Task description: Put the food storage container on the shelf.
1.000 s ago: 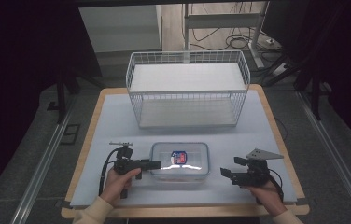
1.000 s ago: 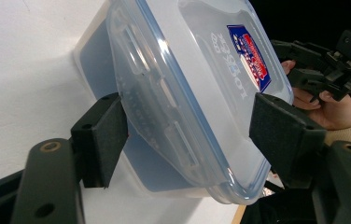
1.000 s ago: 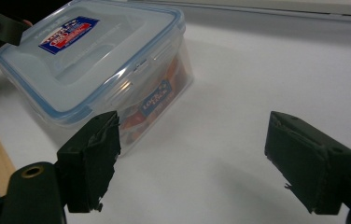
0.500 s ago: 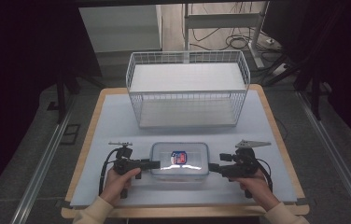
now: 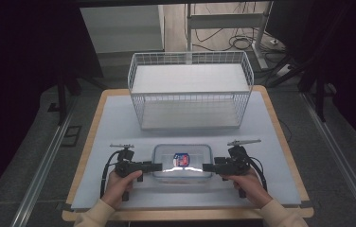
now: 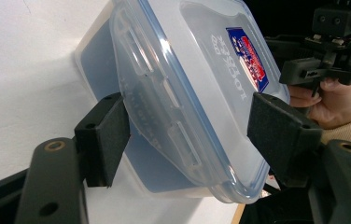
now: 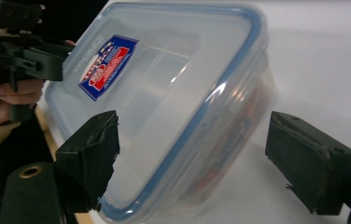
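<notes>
One clear plastic food container sits at the lower centre of the high view, on a pale sheet covering a wooden desk. It is rectangular with rounded corners, has a snap-on transparent lid edged in blue, and carries one small red, white and blue label on top.

Two black tongs flank it, each held by one hand. The left tongs come in from the lower left and the right tongs from the lower right, tips pointing at the container's short ends.

In the left gripper view, the left tongs stand spread, with one short end of the container between the two blocky black pads; the left pad is right against the lid edge. In the right gripper view, the right tongs are also spread wide around the opposite end of the container, pads apart from it.

One white wire basket, rectangular and open-topped, stands in the upper centre of the high view.
</notes>
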### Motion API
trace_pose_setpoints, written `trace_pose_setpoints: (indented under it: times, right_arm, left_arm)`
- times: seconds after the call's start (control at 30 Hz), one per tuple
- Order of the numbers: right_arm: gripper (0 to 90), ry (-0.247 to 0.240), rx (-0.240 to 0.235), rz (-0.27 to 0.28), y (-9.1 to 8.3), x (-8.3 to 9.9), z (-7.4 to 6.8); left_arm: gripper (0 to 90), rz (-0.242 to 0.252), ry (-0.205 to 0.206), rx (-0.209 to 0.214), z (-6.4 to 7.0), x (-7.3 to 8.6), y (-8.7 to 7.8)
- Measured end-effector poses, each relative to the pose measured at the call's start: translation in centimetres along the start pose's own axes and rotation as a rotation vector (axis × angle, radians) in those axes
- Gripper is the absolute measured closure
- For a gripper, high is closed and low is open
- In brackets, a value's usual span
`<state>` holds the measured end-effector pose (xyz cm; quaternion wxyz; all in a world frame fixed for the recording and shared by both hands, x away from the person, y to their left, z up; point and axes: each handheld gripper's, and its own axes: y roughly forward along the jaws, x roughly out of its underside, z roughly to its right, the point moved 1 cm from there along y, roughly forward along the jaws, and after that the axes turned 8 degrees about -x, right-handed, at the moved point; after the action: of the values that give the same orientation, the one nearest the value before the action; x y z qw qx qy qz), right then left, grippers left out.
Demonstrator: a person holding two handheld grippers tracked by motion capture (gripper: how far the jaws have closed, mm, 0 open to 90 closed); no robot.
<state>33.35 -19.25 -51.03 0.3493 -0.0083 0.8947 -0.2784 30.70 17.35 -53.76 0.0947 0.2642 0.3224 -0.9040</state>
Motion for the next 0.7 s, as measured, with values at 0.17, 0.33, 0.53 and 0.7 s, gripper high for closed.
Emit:
trace_pose_setpoints:
  times: [0.17,0.33,0.53,0.7]
  right_arm:
    - [23.3,0.04,-0.057,-0.023,0.5,0.1,-0.1]
    - [33.1,0.124,-0.107,0.008,0.0,0.1,0.9]
    - [35.5,0.118,-0.111,0.017,-0.2,0.1,0.9]
    - [40.1,0.111,-0.122,0.032,-0.5,0.1,0.9]
  left_arm:
    - [30.2,0.0,0.001,0.001,0.0,0.0,0.0]
    - [30.3,0.0,0.005,0.002,0.0,0.0,0.0]
    - [31.6,0.004,0.014,0.002,0.1,0.1,-0.1]
    - [34.2,0.016,0.006,0.005,0.3,0.2,-0.2]
